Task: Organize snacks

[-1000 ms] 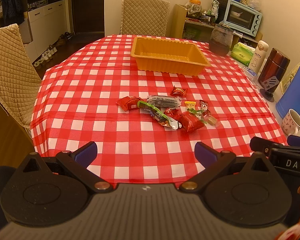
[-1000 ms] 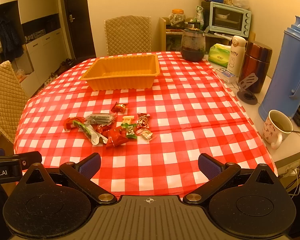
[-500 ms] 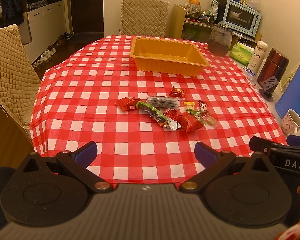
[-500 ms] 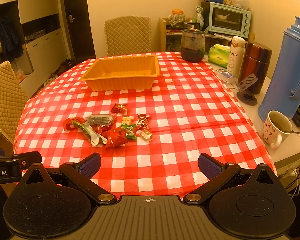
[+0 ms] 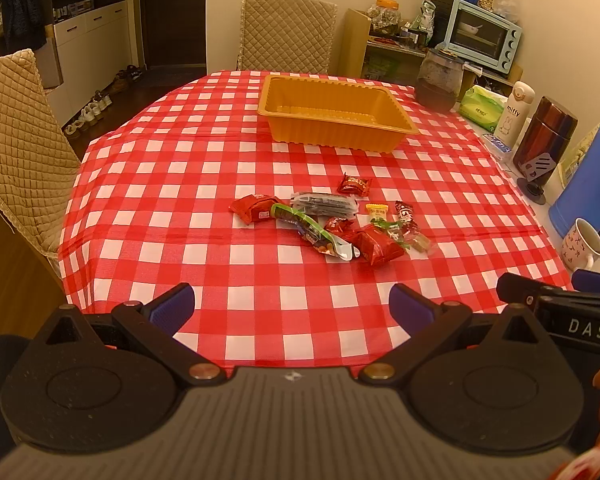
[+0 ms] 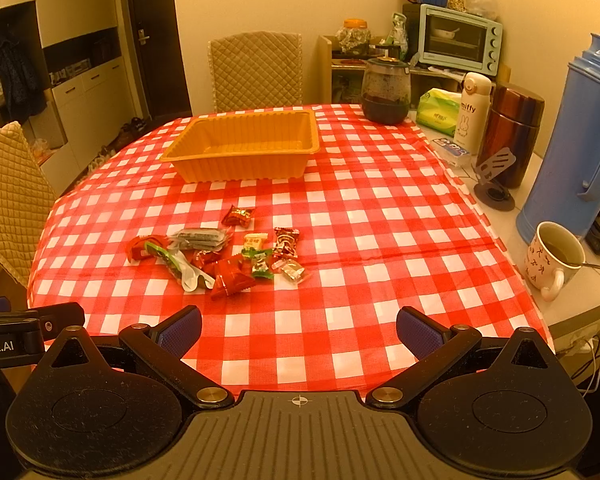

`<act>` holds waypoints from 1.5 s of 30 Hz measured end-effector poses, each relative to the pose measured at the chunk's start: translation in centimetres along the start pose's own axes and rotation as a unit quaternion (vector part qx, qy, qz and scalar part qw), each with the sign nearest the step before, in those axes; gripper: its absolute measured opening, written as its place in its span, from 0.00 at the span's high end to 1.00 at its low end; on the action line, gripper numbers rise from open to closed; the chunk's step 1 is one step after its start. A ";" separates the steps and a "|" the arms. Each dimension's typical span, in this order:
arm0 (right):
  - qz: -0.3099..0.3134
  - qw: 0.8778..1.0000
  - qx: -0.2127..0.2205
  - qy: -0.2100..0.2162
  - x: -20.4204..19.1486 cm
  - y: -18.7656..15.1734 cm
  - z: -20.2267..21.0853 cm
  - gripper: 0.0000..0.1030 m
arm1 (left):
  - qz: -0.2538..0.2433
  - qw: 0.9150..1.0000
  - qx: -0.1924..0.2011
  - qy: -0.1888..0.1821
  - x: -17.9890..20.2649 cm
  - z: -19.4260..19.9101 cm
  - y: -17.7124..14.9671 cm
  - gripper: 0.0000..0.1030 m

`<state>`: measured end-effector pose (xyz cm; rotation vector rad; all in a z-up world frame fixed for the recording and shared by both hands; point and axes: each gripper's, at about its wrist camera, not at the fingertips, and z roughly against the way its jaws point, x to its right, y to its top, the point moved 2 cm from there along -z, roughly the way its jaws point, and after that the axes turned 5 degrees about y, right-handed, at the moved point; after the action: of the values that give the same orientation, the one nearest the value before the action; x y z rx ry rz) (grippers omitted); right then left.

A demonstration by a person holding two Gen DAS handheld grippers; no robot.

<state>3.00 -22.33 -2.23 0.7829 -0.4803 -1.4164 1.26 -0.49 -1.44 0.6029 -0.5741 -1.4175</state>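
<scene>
A pile of wrapped snacks (image 5: 332, 224) lies mid-table on the red checked cloth; it also shows in the right wrist view (image 6: 220, 256). It holds red packets, a dark clear-wrapped bar, a green-edged pouch and small candies. An empty orange tray (image 5: 332, 132) stands behind the pile, also seen in the right wrist view (image 6: 244, 168). My left gripper (image 5: 292, 308) is open and empty over the table's near edge. My right gripper (image 6: 298, 330) is open and empty, also at the near edge, to the right of the left one.
A mug (image 6: 556, 260), blue thermos (image 6: 580, 152), brown flask (image 6: 512, 132), white bottle (image 6: 474, 112), tissue pack (image 6: 438, 112) and glass jar (image 6: 386, 92) line the right side. Quilted chairs stand at the far end (image 5: 288, 32) and left (image 5: 16, 152).
</scene>
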 end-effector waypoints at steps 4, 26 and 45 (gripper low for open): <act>0.000 1.000 0.000 0.000 0.0 0.0 0.0 0.00 | 0.000 1.000 0.000 0.000 0.0 0.0 0.0 0.00; -0.008 1.000 0.007 -0.003 0.5 0.3 -0.4 0.00 | 0.017 1.000 -0.004 -0.025 0.3 -0.7 0.6 0.00; -0.010 1.000 0.004 0.022 1.2 2.1 -8.1 0.10 | 0.051 0.997 -0.029 -0.045 -2.0 -8.0 2.2 0.12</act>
<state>10.41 -22.02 -6.34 0.8262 -0.4462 -1.4141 8.21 1.99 -5.69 0.4592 -0.6253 -1.3660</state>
